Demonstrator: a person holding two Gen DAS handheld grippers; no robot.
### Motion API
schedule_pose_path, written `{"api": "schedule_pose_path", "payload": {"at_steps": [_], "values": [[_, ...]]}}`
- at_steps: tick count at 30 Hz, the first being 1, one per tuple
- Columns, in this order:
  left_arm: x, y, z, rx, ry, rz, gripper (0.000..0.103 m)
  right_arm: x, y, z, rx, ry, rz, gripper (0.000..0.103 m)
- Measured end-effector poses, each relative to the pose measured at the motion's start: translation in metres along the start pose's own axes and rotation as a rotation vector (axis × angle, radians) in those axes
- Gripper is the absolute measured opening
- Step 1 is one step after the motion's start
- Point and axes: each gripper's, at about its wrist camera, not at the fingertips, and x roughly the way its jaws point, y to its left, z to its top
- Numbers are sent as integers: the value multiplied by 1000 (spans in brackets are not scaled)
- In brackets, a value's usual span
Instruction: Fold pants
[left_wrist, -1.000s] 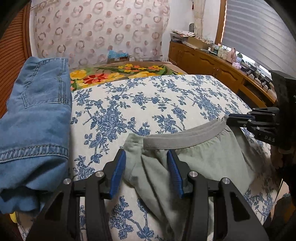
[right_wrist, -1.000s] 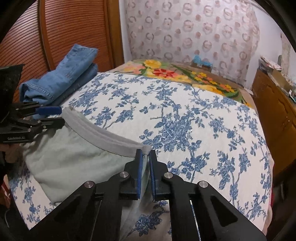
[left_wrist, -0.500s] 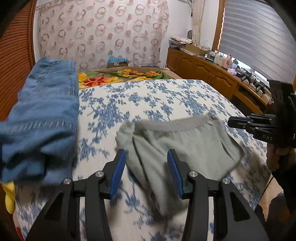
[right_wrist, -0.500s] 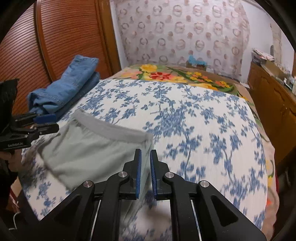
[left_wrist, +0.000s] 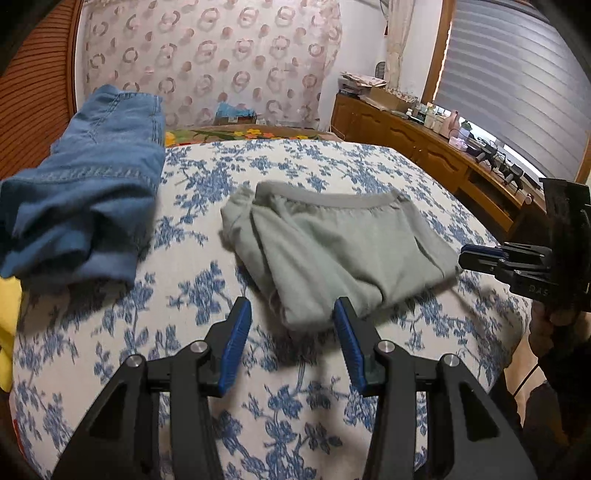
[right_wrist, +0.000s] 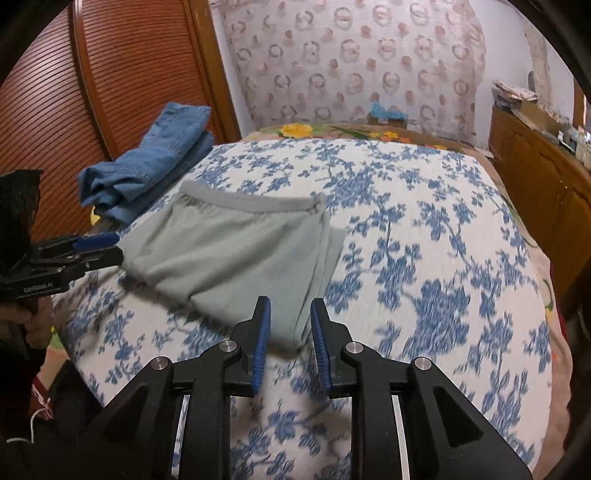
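Note:
The grey-green pants (left_wrist: 332, 243) lie folded on the blue-flowered bedspread (left_wrist: 332, 166), waistband on the far side. My left gripper (left_wrist: 291, 317) hovers open just short of their near edge, with nothing between its blue pads. The right gripper (left_wrist: 463, 256) shows at the right of that view, clear of the cloth. In the right wrist view the pants (right_wrist: 236, 251) lie ahead and to the left. My right gripper (right_wrist: 290, 314) is opening, its pads touching nothing; the pants' near corner lies beyond them. The left gripper (right_wrist: 116, 246) sits at the pants' left edge.
Folded blue jeans (left_wrist: 85, 184) lie left of the pants, by a slatted wooden door (right_wrist: 110, 74). Something yellow (left_wrist: 7, 325) peeks out under them. A wooden cabinet (left_wrist: 406, 147) with clutter runs along the right. The bed's near edge drops off just below the grippers.
The right gripper let go of the waistband corner and its jaws parted. Both grippers pulled back from the pants, which now lie folded on the bed farther ahead.

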Motion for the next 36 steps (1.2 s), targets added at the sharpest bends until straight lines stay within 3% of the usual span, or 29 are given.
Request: {"api": "schedule_pose_path", "payload": {"at_steps": [11,19,22,26,36], "values": [[3,0,-4,6,-8,10,46,-2,2,-14,17,13,0,21],[15,-1,-4,7,13,-11,19,9,5,-13,14,34,0,21],[15,-3,-4,4,4,-16,12,9,5,-14,1,36,-6,9],[9,-1,-3,1,-29,8,9,4,3,-14,-33,12,-45,3],[-13,0,-2,5,-85,21,8,-22,0,-11,-57,-86,-141,0]]}}
